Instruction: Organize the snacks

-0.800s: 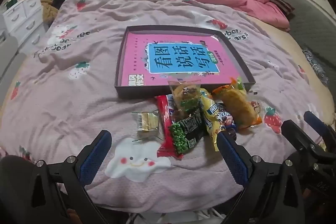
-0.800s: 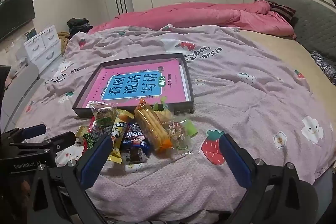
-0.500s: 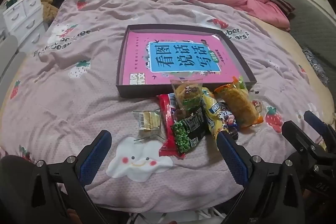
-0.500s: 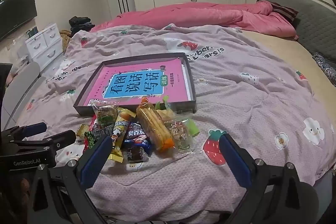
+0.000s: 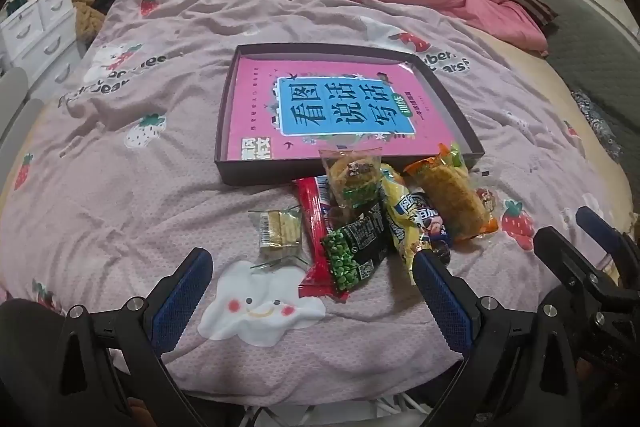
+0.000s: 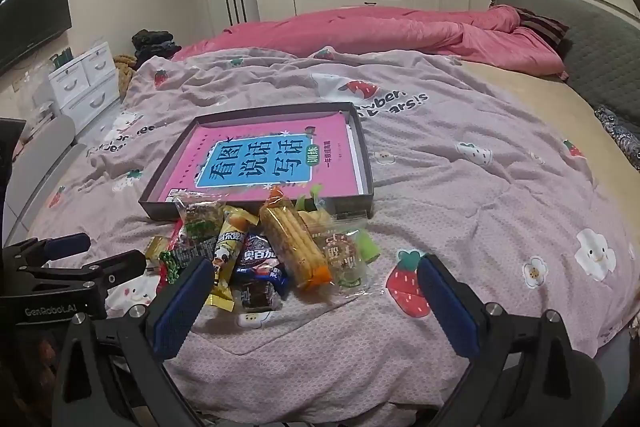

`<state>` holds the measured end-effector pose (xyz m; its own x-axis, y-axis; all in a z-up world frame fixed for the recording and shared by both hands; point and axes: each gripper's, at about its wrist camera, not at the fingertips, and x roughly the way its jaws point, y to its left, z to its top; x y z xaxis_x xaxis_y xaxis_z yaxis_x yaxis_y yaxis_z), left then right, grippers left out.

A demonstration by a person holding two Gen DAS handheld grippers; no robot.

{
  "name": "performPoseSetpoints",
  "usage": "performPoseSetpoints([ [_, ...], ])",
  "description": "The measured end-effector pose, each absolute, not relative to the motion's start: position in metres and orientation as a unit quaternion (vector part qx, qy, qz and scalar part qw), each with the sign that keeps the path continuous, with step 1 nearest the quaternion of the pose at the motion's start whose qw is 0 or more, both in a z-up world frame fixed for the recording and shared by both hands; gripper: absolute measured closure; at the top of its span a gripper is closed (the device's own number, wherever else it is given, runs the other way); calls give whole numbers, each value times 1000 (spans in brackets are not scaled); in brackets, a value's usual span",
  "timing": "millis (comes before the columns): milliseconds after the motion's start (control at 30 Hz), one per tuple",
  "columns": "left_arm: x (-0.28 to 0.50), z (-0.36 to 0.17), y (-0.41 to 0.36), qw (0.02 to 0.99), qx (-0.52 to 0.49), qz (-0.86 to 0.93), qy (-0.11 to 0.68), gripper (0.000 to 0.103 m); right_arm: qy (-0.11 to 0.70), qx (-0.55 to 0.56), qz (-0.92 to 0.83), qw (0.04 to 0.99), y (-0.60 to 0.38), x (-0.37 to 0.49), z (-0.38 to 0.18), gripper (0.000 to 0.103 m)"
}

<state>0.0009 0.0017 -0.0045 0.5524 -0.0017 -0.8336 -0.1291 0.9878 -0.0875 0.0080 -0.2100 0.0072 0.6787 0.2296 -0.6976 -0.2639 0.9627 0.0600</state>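
A pile of several snack packets lies on the bed just in front of a dark shallow box [image 5: 262, 177] [image 6: 366, 163] holding a pink book [image 5: 332, 107]. The pile includes a green pea packet [image 5: 356, 247], a red bar [image 5: 314, 231], a small clear cracker packet [image 5: 278, 233], a yellow packet [image 5: 400, 223] and an orange cracker pack [image 5: 452, 203] [image 6: 296, 247]. My left gripper [image 5: 312, 291] is open and empty, hovering near the pea packet. My right gripper [image 6: 314, 297] is open and empty, just short of the pile.
The bed is covered with a pink strawberry-print blanket [image 5: 120, 187]. A pink duvet [image 6: 380, 31] is bunched at the far end. White drawers [image 6: 86, 83] stand at the left. A grey headboard [image 6: 592, 39] runs along the right.
Both grippers have crept forward toward the snack pile and tilted up a little. Both stay open and empty. The snacks have not moved.
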Motion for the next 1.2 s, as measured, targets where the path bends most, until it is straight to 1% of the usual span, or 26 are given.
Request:
performPoseSetpoints([
  [1200, 2, -4, 0, 878, -67, 31, 473, 3, 381, -25, 137, 914, -209, 9, 2, 1],
])
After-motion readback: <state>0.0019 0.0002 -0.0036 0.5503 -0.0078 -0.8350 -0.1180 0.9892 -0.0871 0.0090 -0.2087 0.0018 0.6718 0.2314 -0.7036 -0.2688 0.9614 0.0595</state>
